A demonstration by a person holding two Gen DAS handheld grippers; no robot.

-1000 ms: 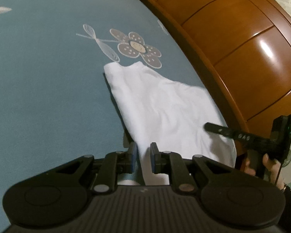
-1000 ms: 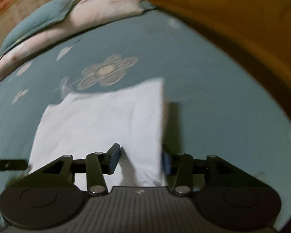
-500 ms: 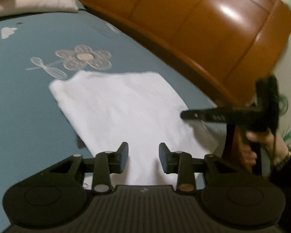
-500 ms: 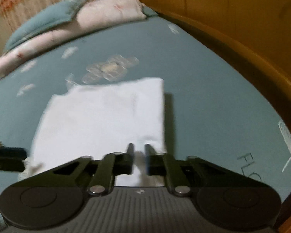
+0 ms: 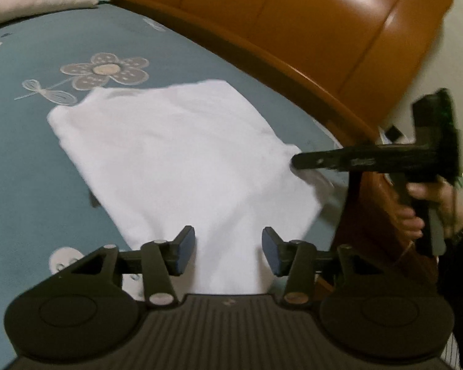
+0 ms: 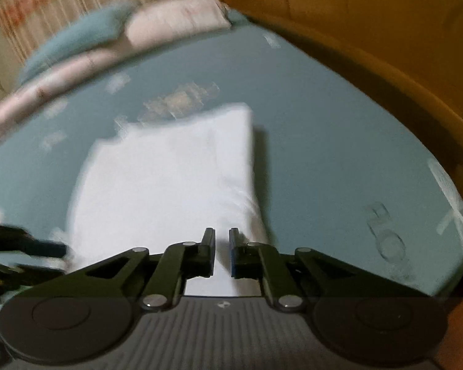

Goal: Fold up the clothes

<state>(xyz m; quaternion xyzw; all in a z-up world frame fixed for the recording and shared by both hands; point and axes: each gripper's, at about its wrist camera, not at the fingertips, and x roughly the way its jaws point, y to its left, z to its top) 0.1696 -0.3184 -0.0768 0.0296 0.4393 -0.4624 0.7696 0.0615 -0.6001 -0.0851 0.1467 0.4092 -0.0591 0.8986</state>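
Note:
A folded white garment (image 5: 182, 160) lies flat on the teal bed sheet (image 5: 21, 160). My left gripper (image 5: 228, 252) stands open over the garment's near edge, and the cloth passes under its spread jaws without being pinched. In the left wrist view my right gripper (image 5: 299, 163) reaches in from the right, held by a hand (image 5: 416, 203), with its tip on the garment's right corner. In the blurred right wrist view the right gripper (image 6: 222, 246) is shut, with a narrow slit left, on the garment (image 6: 157, 185) at its near edge. The left gripper (image 6: 24, 246) shows at that view's left edge.
A glossy wooden bed frame (image 5: 308, 21) curves along the right side of the bed, close to the garment. Pillows (image 6: 169, 18) lie at the far end before a striped curtain (image 6: 46, 3). A flower print (image 5: 105, 71) marks the sheet beyond the garment.
My left gripper let go of the garment's edge and opened wide. My right gripper went from open to shut on the garment's near edge. Both cameras rose and tilted.

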